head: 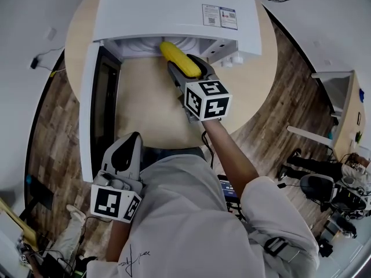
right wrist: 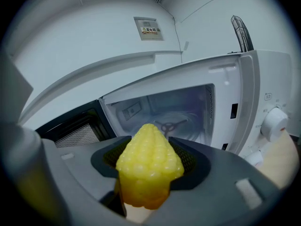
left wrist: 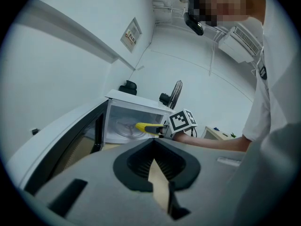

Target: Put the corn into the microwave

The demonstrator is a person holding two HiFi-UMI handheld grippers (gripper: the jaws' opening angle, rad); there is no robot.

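Note:
A yellow corn cob (head: 179, 59) is clamped in my right gripper (head: 186, 69), its tip at the mouth of the open white microwave (head: 174, 10). In the right gripper view the corn (right wrist: 149, 168) points at the lit cavity, where the turntable hub (right wrist: 171, 125) shows. The microwave door (head: 93, 109) stands swung open to the left. My left gripper (head: 128, 146) is low at the table's near edge, beside the door's end, shut with nothing in it. From the left gripper (left wrist: 153, 157) view, the corn (left wrist: 146, 127) reaches into the microwave (left wrist: 136, 102).
The microwave rests on a round wooden table (head: 145, 103) over a wood floor. Its control knob (right wrist: 273, 121) lies right of the cavity. A fan (left wrist: 174, 91) stands behind it. An office chair (head: 324, 190) and a white desk (head: 342, 97) are off to the right.

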